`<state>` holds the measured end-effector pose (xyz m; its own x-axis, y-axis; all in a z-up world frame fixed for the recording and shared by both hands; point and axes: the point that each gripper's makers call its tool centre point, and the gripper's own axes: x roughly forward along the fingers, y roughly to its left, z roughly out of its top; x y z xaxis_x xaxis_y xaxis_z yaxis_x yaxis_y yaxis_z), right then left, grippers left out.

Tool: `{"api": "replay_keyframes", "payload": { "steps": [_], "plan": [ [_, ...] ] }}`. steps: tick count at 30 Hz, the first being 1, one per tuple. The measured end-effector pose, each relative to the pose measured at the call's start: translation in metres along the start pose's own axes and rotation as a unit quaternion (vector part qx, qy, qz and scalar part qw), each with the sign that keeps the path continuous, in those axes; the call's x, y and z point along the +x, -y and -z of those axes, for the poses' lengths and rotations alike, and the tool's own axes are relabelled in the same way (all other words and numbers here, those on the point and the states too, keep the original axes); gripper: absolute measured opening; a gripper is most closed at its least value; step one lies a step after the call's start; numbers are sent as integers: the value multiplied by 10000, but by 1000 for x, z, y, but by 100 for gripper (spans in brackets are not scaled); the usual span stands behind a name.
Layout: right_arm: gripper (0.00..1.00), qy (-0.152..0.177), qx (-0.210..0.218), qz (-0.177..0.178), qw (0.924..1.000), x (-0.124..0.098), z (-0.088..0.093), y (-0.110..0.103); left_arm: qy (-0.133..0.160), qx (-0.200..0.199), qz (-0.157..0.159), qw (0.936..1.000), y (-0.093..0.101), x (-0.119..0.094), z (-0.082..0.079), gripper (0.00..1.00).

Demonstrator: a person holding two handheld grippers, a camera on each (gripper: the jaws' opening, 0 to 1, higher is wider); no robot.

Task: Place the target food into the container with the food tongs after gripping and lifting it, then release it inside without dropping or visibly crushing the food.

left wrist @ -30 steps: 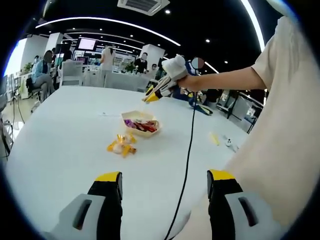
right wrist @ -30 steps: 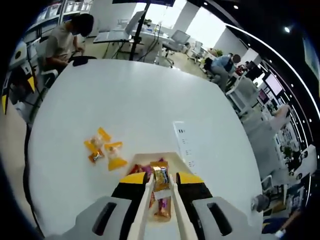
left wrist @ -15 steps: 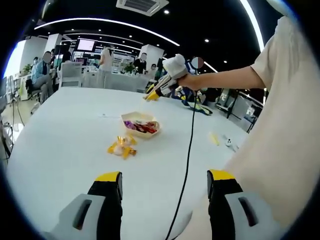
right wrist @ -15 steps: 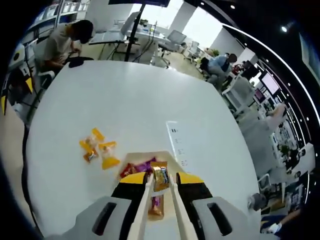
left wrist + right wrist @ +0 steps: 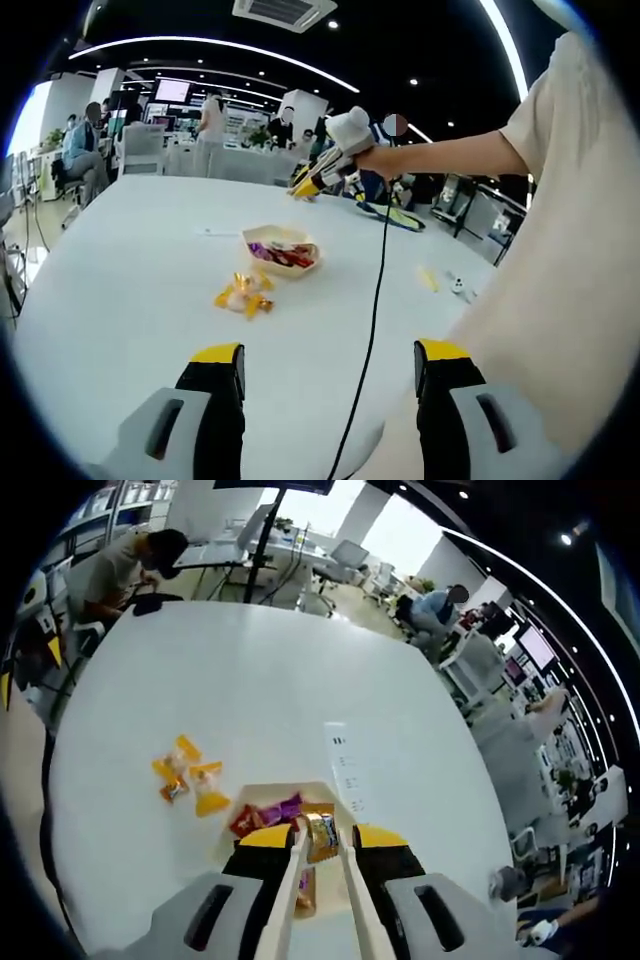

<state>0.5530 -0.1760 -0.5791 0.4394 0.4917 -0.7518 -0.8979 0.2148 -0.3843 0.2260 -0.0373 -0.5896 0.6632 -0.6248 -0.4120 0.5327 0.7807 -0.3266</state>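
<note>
- Left gripper view: the left tool (image 5: 329, 375) hangs low over the near edge of the white tabletop (image 5: 130, 270), jaws spread wide with nothing between them. It looks parked out of the way so the other hand has room to work.
- The container (image 5: 283, 247), a shallow cream tray already holding several wrapped sweets, sits near the middle of the tabletop. A few loose yellow-wrapped candies (image 5: 244, 292) lie just beside it on the near side, presumably waiting their turn.
- The right tool (image 5: 307, 184) is held up by an outstretched arm, above and beyond the tray. A black cable (image 5: 376, 290) trails from it down across the tabletop.
- Right gripper view: the right tool (image 5: 322, 852) is clamped on pale food tongs (image 5: 296, 890), whose tips pinch a wrapped candy (image 5: 322, 835).
- The candy hangs directly over the tray (image 5: 285, 791), so a release here should land it inside. The pinch looks light, the wrapper not visibly squashed.
</note>
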Motion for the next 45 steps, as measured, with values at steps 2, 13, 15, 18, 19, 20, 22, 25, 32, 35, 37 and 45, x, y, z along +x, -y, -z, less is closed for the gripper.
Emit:
{"api": "replay_keyframes", "payload": {
  "steps": [2,13,15,18,19,20,22,25,32,35,37,45],
  "plan": [
    [22,5,6,4,10000,0,0,1,4,13,4,10000,0,0,-1,69],
    [22,5,-6,25,10000,-1,-1,3,15,1,-11,10000,-1,-1,0,69],
    [22,2,-11,19,10000,-1,-1,3,11,-4,-9,10000,0,-1,0,69],
    [23,-2,-10,19,10000,-1,0,2,3,-5,-8,10000,0,-1,1,69],
    [23,-4,-7,12,10000,-1,0,2,5,-8,-7,10000,0,-1,1,69],
    [23,-4,-4,14,10000,-1,1,1,7,-8,-7,10000,1,-1,1,69],
    [23,10,20,18,10000,-2,1,1,3,-3,-5,10000,1,-1,1,69],
    [24,37,42,-8,10000,-3,0,-2,8,-4,-4,10000,1,-1,1,69],
    [25,83,104,-128,9998,1,-2,-16,2,-8,3,10000,3,-1,3,69],
    [26,92,112,-175,9997,2,-3,-22,0,-13,-2,10000,3,-2,3,69],
    [26,110,136,-218,9996,3,-4,-27,-4,-15,-11,10000,2,-3,4,69],
    [27,221,253,-412,9986,12,-12,-50,-10,-28,-42,10000,2,-6,6,69]
  ]
}}
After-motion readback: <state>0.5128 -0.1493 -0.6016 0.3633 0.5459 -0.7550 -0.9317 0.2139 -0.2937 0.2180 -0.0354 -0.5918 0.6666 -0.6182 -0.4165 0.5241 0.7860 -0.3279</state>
